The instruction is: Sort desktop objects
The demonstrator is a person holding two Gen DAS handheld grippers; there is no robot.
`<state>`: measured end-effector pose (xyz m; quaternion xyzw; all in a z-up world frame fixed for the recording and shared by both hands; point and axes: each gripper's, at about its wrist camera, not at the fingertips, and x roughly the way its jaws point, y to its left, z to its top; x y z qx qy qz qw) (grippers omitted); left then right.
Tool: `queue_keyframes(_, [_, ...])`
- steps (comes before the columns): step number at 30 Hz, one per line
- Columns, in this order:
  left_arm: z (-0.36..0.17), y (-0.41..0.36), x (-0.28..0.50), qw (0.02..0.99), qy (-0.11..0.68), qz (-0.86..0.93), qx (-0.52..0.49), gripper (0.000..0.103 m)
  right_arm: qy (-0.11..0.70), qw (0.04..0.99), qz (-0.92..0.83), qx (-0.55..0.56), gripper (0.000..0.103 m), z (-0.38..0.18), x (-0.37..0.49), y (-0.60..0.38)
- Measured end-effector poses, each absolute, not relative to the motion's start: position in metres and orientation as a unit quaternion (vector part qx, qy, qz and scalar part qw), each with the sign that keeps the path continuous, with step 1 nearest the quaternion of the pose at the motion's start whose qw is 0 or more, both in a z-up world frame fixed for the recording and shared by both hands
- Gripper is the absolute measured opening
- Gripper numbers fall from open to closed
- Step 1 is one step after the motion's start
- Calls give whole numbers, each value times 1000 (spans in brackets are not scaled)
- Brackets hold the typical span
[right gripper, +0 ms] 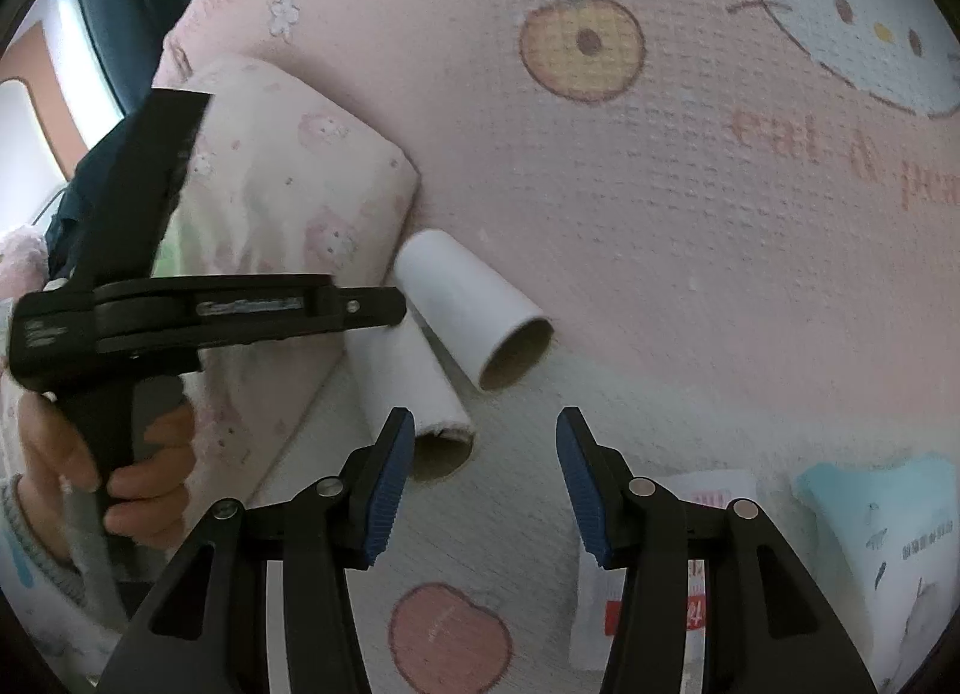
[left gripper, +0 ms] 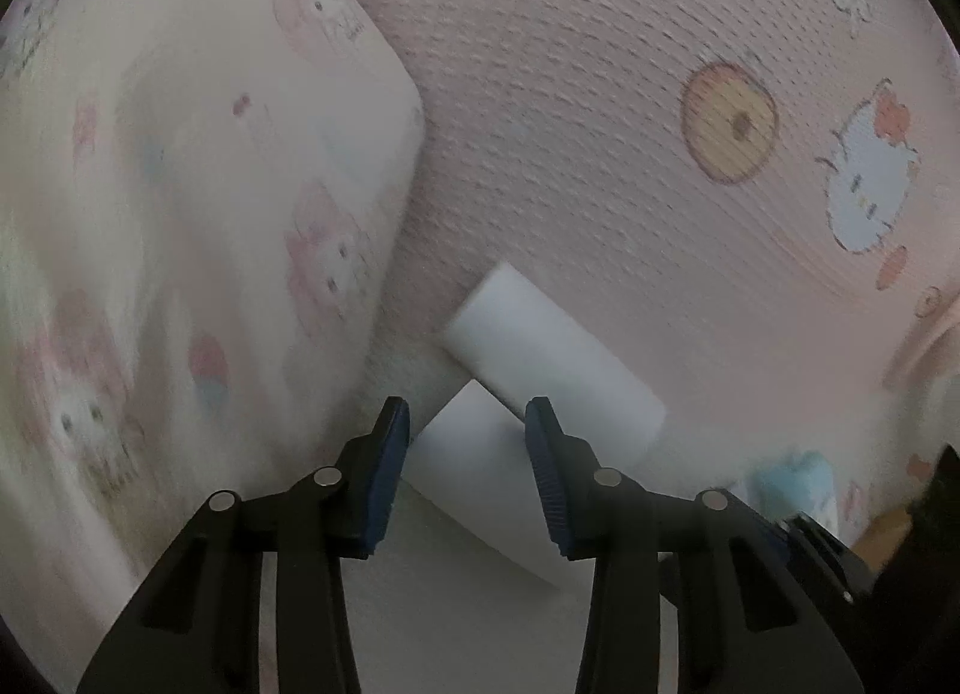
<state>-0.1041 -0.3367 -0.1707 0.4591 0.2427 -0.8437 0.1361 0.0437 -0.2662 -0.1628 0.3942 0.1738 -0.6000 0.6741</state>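
Two white cardboard tubes lie on the pink cartoon-print cloth. The far tube rests across the near tube. My left gripper is open and tilted down, and the near tube's far end lies between its blue pads; I see no squeeze on it. In the right wrist view the left gripper comes in from the left, held by a hand. My right gripper is open with bare cloth between its fingers, and the near tube's open end is just beside its left finger.
A soft tissue pack with a pink cartoon print lies left of the tubes, touching them. A light blue packet and a white-and-red packet lie at the lower right.
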Motion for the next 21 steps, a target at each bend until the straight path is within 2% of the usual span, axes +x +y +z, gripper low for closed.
queue_keyframes(12, [-177, -311, -80, 110, 302, -829, 457, 44, 114, 656, -555, 498, 46, -176, 38, -257])
queue_keyframes(15, [-178, -308, -79, 104, 309, -828, 457, 43, 125, 664, -543, 498, 31, -170, 44, -250])
queue_keyframes(21, [-190, -285, -57, 90, 356, -815, 449, 43, 132, 654, -531, 523, 27, -166, 50, -237])
